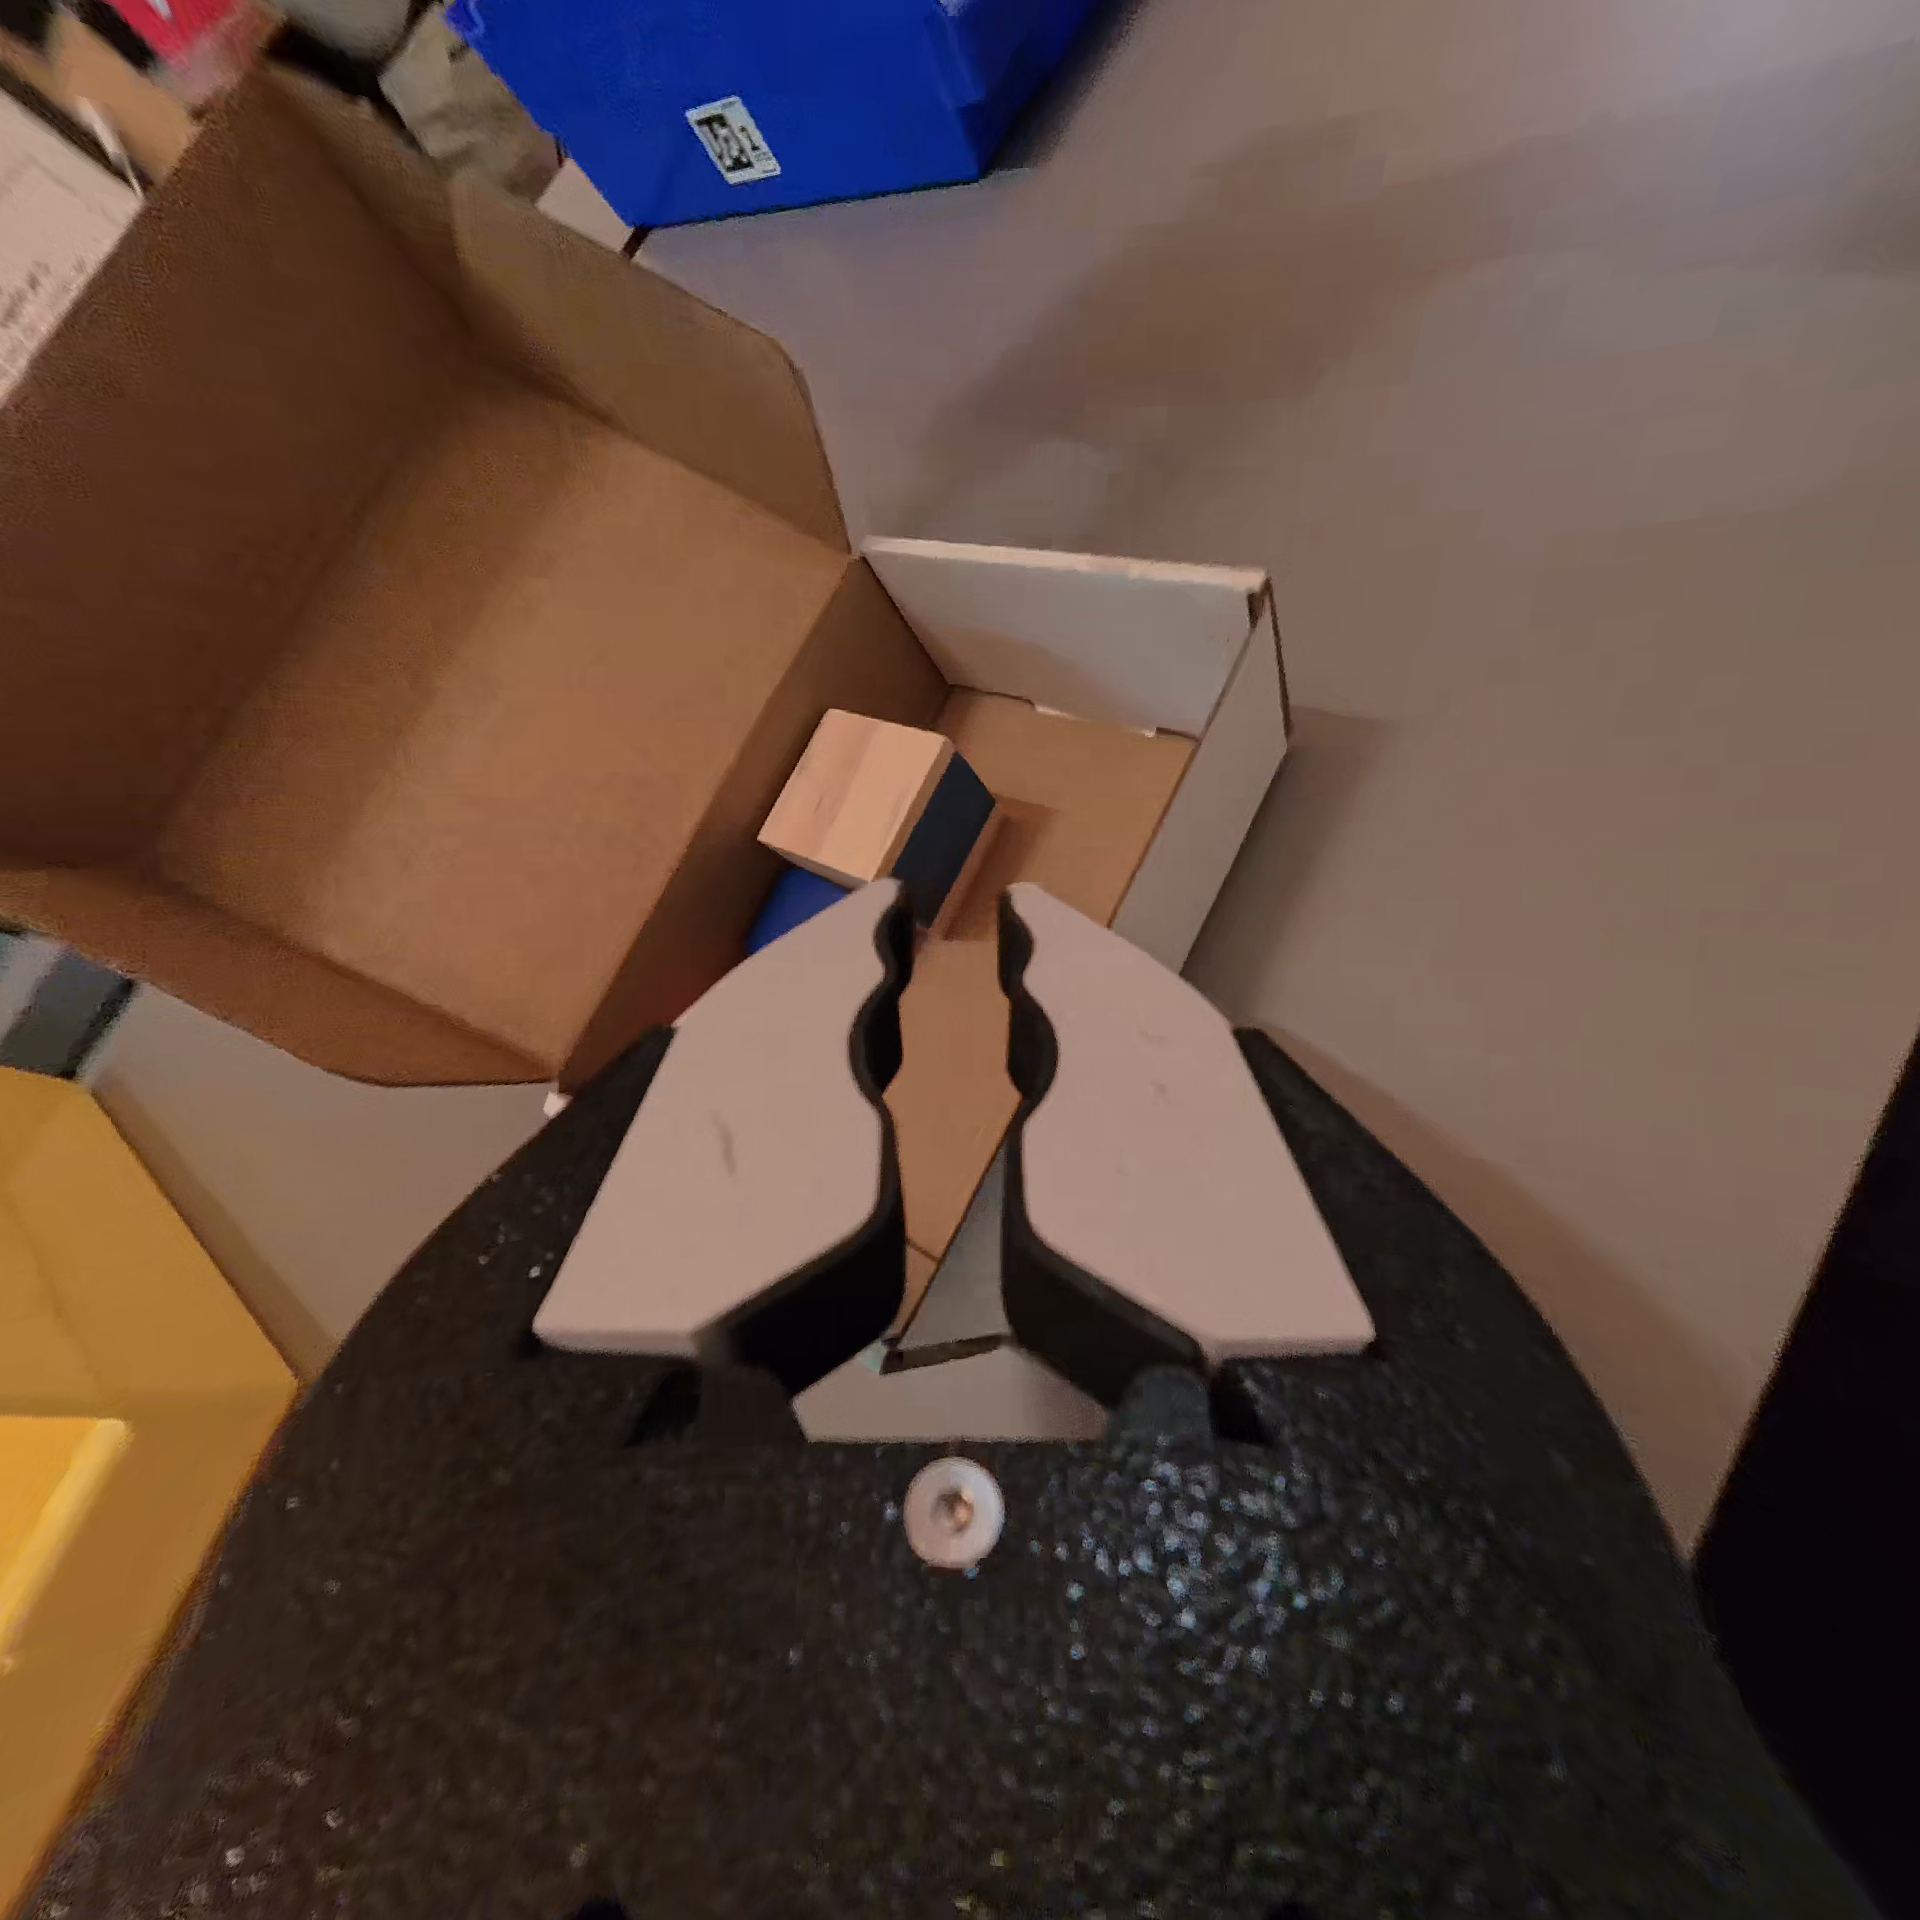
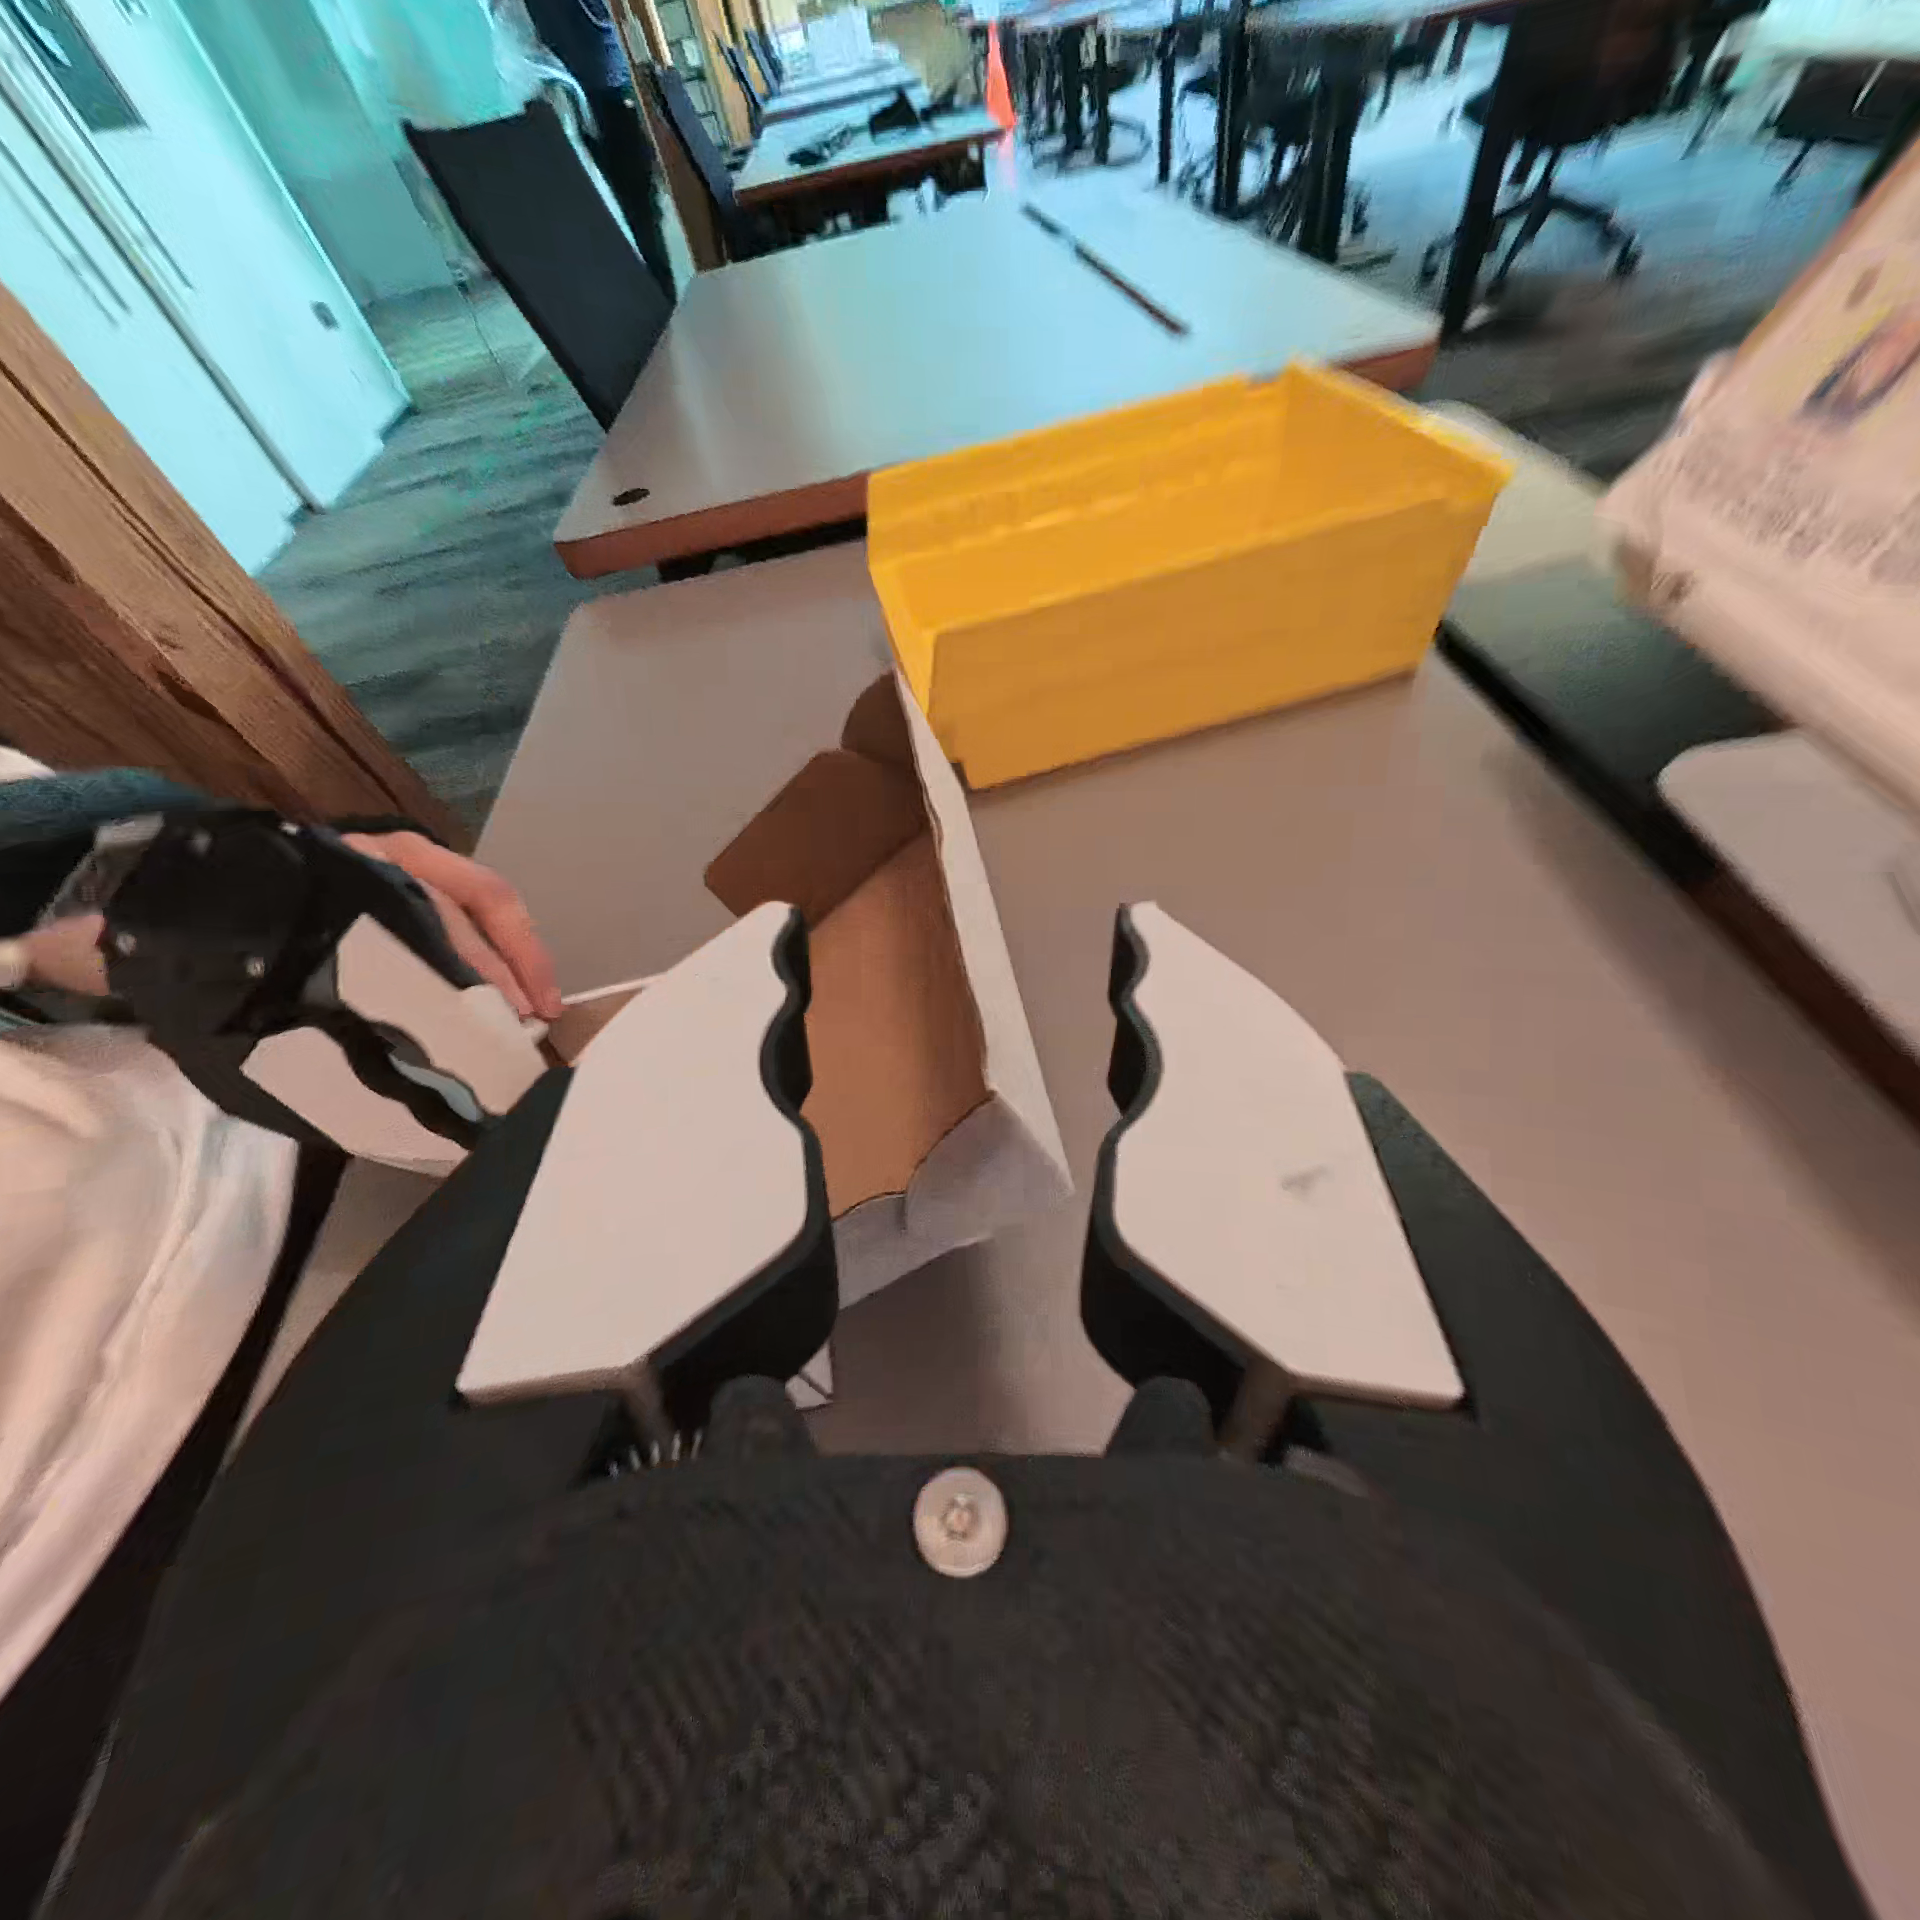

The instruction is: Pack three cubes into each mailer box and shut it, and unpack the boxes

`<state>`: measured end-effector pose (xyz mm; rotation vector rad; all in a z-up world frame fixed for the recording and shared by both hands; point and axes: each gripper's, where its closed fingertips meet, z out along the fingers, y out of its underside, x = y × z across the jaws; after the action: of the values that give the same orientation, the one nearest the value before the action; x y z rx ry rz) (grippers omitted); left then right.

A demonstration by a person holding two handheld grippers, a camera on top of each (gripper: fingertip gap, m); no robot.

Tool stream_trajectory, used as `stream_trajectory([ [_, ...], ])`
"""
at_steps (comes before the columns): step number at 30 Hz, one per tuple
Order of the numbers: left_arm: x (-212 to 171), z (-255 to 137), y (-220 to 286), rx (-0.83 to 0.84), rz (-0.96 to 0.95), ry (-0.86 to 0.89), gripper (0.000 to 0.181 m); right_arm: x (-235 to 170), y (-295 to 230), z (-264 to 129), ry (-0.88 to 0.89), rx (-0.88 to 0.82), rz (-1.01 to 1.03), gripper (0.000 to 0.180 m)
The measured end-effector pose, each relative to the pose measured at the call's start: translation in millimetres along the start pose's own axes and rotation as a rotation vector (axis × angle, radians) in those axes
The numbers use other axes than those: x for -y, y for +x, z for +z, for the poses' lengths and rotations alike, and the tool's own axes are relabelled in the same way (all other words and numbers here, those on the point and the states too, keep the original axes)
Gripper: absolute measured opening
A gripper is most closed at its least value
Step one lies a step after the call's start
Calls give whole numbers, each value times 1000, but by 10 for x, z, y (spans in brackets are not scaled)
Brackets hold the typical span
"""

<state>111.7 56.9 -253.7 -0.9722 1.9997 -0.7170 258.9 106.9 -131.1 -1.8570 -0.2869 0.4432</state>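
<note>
Left wrist view looks down into the open mailer box (image 1: pixel 1081 800), white outside and brown inside, which sits on the grey tabletop (image 1: pixel 1507 520). Its lid (image 1: pixel 416 623) is thrown back and stands up on the side toward the yellow bin (image 1: pixel 94 1299). Inside the box, in the corner nearest the lid hinge, a pale wooden cube (image 1: pixel 857 795) lies tilted, touching a dark blue cube (image 1: pixel 951 831) beside it; a brighter blue patch (image 1: pixel 800 909) shows just below them, but whether it is a third cube cannot be told. The left gripper (image 1: pixel 954 904) hangs over the box with its jaws a narrow gap apart, released, nothing between them. A blue bin (image 1: pixel 748 94) stands near the far edge of the tabletop.

In the right wrist view, the right gripper (image 2: pixel 961 940) is held above the tabletop with its jaws wide apart and empty, the lid's edge just ahead of it. The yellow bin sits beyond the box, toward the tabletop's far edge. A hand (image 2: pixel 468 914) holds the left gripper at the box's near side.
</note>
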Motion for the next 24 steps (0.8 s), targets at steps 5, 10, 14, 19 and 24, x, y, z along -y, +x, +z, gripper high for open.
stream_trajectory([
  [5,187,-77,-88,-142,-315,-52,40,324,-410,-493,70,-360,-437,69],
  [10,26,12,-68,-285,-462,-348,61,157,-684,-732,83,-602,-618,87],
  [14,17,140,-214,-234,-541,-457,68,-177,-581,-787,12,-704,-594,97],
  [19,163,372,-252,-220,-818,-472,75,-334,-488,-837,-91,-730,-589,102],
  [24,4,494,-300,-116,-952,-541,72,-270,-486,-864,-104,-805,-672,119],
])
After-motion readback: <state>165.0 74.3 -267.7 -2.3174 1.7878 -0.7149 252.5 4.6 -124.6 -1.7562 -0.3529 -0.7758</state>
